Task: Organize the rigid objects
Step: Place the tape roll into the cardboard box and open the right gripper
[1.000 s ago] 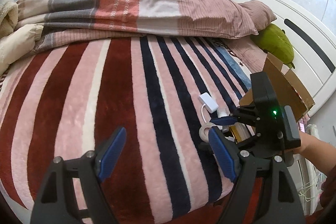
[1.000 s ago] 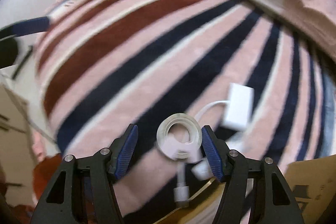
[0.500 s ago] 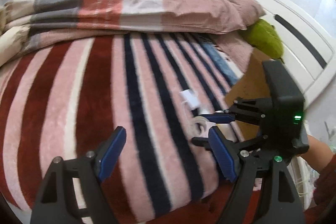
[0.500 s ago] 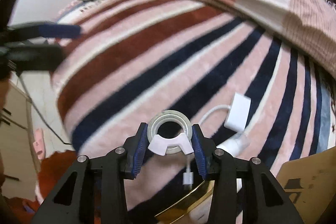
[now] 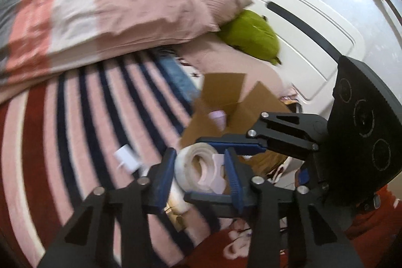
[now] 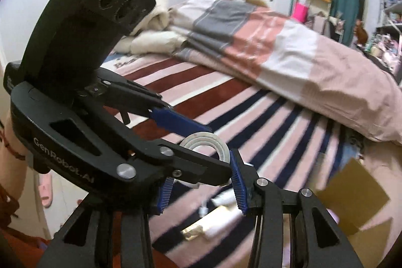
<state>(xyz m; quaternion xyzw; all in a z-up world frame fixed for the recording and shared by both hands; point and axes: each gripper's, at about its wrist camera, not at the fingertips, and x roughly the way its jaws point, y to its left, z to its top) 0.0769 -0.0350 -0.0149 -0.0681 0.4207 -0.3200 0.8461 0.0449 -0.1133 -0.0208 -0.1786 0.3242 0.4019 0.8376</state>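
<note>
Both tools meet on one thing. The left tool (image 5: 199,171) has just been closing, and its blue pads now pinch the tape roll (image 5: 198,168), a whitish ring with a pale pink holder. The right tool (image 5: 221,167) clamps the same roll from the other side, its fingers crossing the left ones. From the right wrist view, the left tool (image 6: 216,150) bears the white lettering "GenRobot.AI" on its black frame, and the roll (image 6: 207,145) shows as an arc above the lower finger. The roll hangs in the air above the striped blanket (image 5: 75,129), near the bed's edge by the open cardboard box (image 5: 226,102). A white adapter (image 5: 127,158) lies on the blanket just beside the box. A green plush toy (image 5: 251,38) rests against the white headboard (image 5: 289,24).
</note>
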